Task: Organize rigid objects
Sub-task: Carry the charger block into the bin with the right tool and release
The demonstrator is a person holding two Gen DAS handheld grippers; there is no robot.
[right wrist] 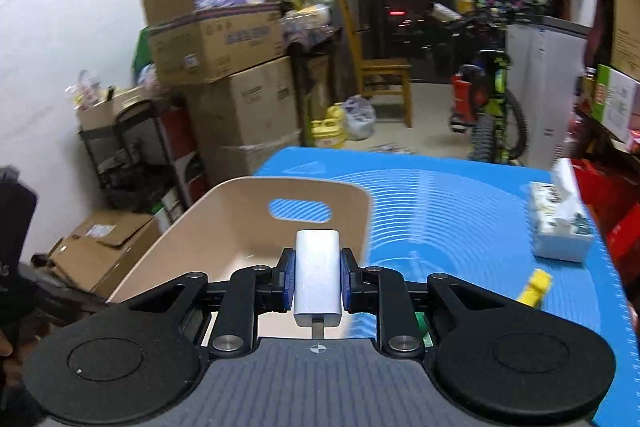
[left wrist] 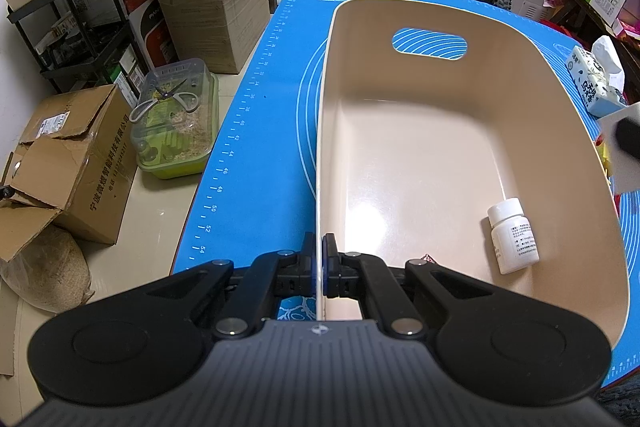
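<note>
Inside bin [left wrist: 460, 155]: bottle [left wrist: 513, 235], left-view only.

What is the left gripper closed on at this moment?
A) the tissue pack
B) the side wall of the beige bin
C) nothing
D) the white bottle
B: the left gripper pinches the thin rim of the beige bin, while the white bottle lies loose inside.

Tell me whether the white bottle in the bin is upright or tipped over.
Tipped over. The bottle lies on its side on the floor of the bin, cap pointing toward the far end, label facing up.
</note>
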